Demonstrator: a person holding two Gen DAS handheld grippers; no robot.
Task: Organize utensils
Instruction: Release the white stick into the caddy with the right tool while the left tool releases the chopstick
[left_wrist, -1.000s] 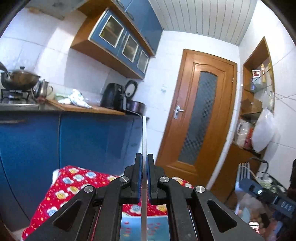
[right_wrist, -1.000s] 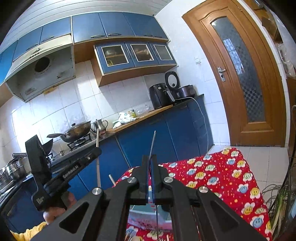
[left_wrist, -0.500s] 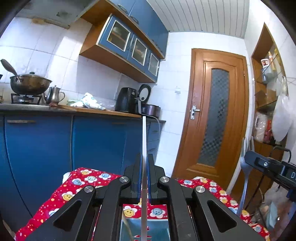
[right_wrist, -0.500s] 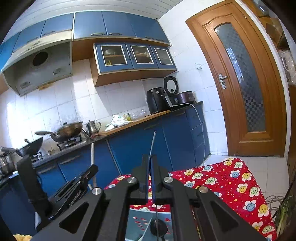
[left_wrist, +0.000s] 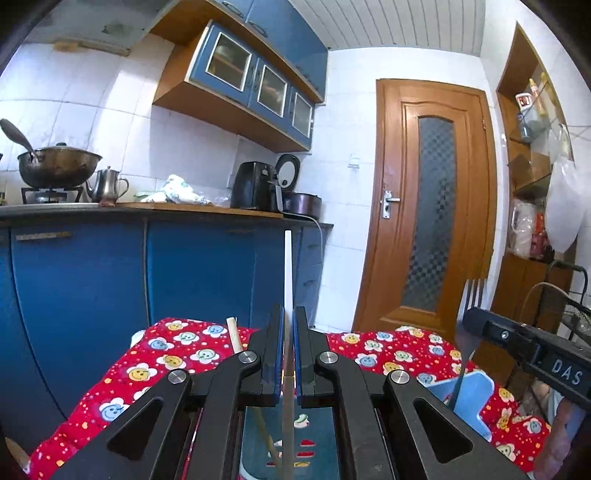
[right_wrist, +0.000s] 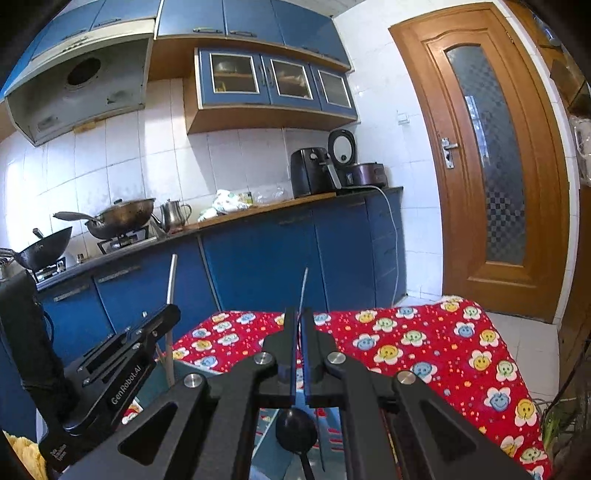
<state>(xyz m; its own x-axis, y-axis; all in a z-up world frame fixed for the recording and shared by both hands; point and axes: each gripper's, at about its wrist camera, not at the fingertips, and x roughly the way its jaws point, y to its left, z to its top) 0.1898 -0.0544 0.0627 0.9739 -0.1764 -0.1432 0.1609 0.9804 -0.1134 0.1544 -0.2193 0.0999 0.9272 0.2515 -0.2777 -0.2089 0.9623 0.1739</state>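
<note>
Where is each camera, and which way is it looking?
Left wrist: rides the left hand-held gripper, shut on a chopstick, looking over the red flowered cloth towards blue cabinets and the wooden door; the right hand-held gripper pokes in at right.
Right wrist: rides the right hand-held gripper, shut on a fork, facing the stove counter and door; the left gripper shows at left.
Both share cloth, cabinets, door, black air fryer.

Red flower-print cloth (right_wrist: 424, 354) spreads under & ahead of jaws. Blue base cabinets (left_wrist: 207, 273) straight ahead. On counter above-left of jaws: wok (left_wrist: 55, 166) on burner, steel kettle (left_wrist: 107, 184), black air fryer (left_wrist: 255, 186). Wooden door (left_wrist: 428, 206) w/ frosted glass ahead-right. Wall cabinets (right_wrist: 273, 79) high above.
</note>
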